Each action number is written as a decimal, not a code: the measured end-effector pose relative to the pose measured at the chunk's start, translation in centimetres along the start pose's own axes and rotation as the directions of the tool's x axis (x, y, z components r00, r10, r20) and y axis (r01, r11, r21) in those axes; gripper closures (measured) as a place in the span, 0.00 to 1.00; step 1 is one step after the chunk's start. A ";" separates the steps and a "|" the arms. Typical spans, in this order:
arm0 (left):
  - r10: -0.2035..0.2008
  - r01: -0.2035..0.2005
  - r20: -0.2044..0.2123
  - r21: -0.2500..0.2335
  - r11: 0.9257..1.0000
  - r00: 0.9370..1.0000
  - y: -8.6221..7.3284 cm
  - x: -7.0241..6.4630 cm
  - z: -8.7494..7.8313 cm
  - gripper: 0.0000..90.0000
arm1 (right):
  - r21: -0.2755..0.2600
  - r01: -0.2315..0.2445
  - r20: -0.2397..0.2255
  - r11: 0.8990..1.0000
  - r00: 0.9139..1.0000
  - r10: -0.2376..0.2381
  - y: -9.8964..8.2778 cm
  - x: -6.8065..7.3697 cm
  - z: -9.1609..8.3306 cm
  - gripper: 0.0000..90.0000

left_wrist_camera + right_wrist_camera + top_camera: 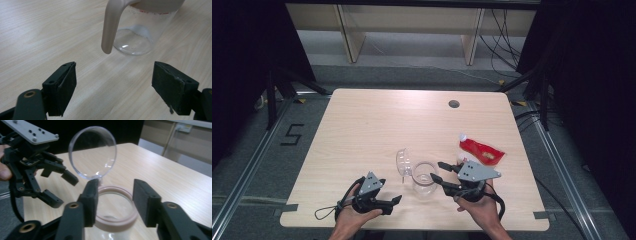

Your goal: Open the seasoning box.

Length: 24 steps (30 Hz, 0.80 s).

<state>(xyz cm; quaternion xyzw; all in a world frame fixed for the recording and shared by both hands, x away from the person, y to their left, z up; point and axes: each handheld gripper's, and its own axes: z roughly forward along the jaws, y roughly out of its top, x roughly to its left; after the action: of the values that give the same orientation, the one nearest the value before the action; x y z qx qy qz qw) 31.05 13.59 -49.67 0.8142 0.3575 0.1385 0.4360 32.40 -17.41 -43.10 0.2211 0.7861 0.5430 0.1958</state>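
Note:
A clear glass jar with a pinkish rim stands at the front middle of the wooden table. Its round clear lid stands tipped open on the far left side. My right gripper is just right of the jar, open. In the right gripper view its jaws sit on either side of the jar's rim, not pressing on it, below the lid. My left gripper rests open left of the jar. Its jaws face the jar's base and a beige clasp arm.
A red pouch with a white cap lies to the right, behind my right hand. A round cable hole is at the far side of the table. The left gripper is seen past the jar in the right gripper view.

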 end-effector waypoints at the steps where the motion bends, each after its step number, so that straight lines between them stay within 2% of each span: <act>1: -0.013 0.013 0.001 -0.020 1.000 1.000 0.0 -0.2 0.2 0.22 | -0.007 0.008 0.005 1.000 1.000 -0.008 -0.1 -0.1 -0.2 0.58; 2: 0.007 -0.007 0.002 0.003 1.000 1.000 0.0 -0.1 0.1 0.22 | -0.012 0.007 0.017 1.000 1.000 -0.007 -0.2 -0.1 -0.6 0.56; 3: 0.003 -0.003 0.003 0.008 1.000 1.000 -0.1 -0.1 0.2 0.22 | -0.008 0.001 0.035 1.000 0.999 -0.001 -0.4 -0.3 -1.1 0.53; 4: -0.041 0.041 0.037 -0.010 0.999 0.998 -0.1 -0.5 0.4 0.22 | -0.008 0.001 0.035 1.000 0.999 -0.001 -0.4 -0.3 -1.1 0.53; 5: -0.035 0.035 0.037 -0.016 0.999 0.999 -0.2 -0.5 0.4 0.21 | -0.010 0.003 0.046 1.000 0.999 -0.003 -0.6 -0.4 -1.4 0.53; 6: 0.005 -0.005 0.025 0.002 1.000 1.000 -0.1 -0.3 0.2 0.20 | -0.004 0.020 0.055 1.000 0.998 -0.020 -0.8 -0.5 -1.7 0.51; 7: -0.031 0.031 0.028 -0.013 0.999 0.999 -0.1 -0.6 0.4 0.19 | 0.010 0.027 0.085 1.000 0.996 -0.028 -1.2 -0.8 -2.2 0.49; 8: -0.007 0.008 0.020 -0.009 1.000 1.000 -0.1 -0.5 0.3 0.19 | 0.010 0.027 0.085 1.000 0.996 -0.028 -1.2 -0.8 -2.2 0.49; 9: -0.030 0.030 0.028 -0.026 0.999 0.999 -0.1 -0.6 0.4 0.19 | 0.007 0.017 0.081 1.000 0.997 -0.017 -1.5 -1.0 -2.4 0.49; 10: -0.023 0.023 0.018 -0.013 1.000 1.000 -0.1 -0.6 0.3 0.19 | 0.000 0.002 0.093 1.000 0.996 -0.002 -1.8 -1.1 -2.7 0.48; 11: -0.027 0.028 0.028 -0.021 0.999 0.999 -0.1 -0.6 0.3 0.18 | 0.010 0.008 0.097 1.000 0.995 -0.009 -1.9 -1.3 -2.9 0.47; 12: 0.003 -0.002 0.029 -0.010 1.000 1.000 -0.1 -0.4 0.2 0.18 | 0.000 -0.004 0.087 1.000 0.996 0.004 -2.1 -1.4 -3.1 0.46; 13: 0.001 -0.001 0.029 -0.010 1.000 1.000 -0.1 -0.4 0.2 0.18 | 0.008 -0.014 0.094 1.000 0.996 0.013 -2.2 -1.4 -3.4 0.45; 14: -0.013 0.013 0.030 -0.020 1.000 0.999 -0.1 -0.5 0.3 0.18 | 0.001 0.010 0.098 1.000 0.995 -0.010 -2.4 -1.6 -3.6 0.44; 15: -0.010 0.010 0.017 -0.007 1.000 1.000 -0.1 -0.4 0.3 0.18 | -0.001 -0.012 0.095 1.000 0.995 0.012 -2.5 -1.4 -3.8 0.43; 16: -0.018 0.019 0.026 -0.020 1.000 0.999 -0.1 -0.5 0.4 0.18 | 0.010 -0.018 0.095 1.000 0.995 0.017 -2.7 -1.3 -4.0 0.42; 17: -0.031 0.032 0.036 -0.028 0.999 0.999 -0.1 -0.7 0.4 0.18 | 0.023 -0.006 0.089 1.000 0.996 0.004 -2.9 -1.3 -4.2 0.41; 19: -0.023 0.024 0.036 -0.021 1.000 0.999 -0.1 -0.6 0.4 0.18 | 0.039 -0.007 0.078 0.999 0.997 0.004 -3.2 -1.3 -4.5 0.40; 21: -0.008 0.008 0.034 -0.009 1.000 0.999 -0.1 -0.5 0.3 0.18 | 0.068 -0.035 0.090 0.997 0.996 0.029 -3.8 -1.2 -5.0 0.37; 24: -0.009 0.009 0.038 -0.006 1.000 0.999 -0.1 -0.6 0.3 0.19 | 0.072 -0.046 0.092 0.996 0.995 0.039 -4.2 -1.3 -5.3 0.37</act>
<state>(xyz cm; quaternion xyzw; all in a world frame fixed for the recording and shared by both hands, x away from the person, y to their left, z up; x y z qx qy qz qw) 30.75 13.06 -49.90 0.8136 0.3522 0.1221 0.4461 29.97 -23.53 -45.15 0.2693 0.7912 0.5069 0.2111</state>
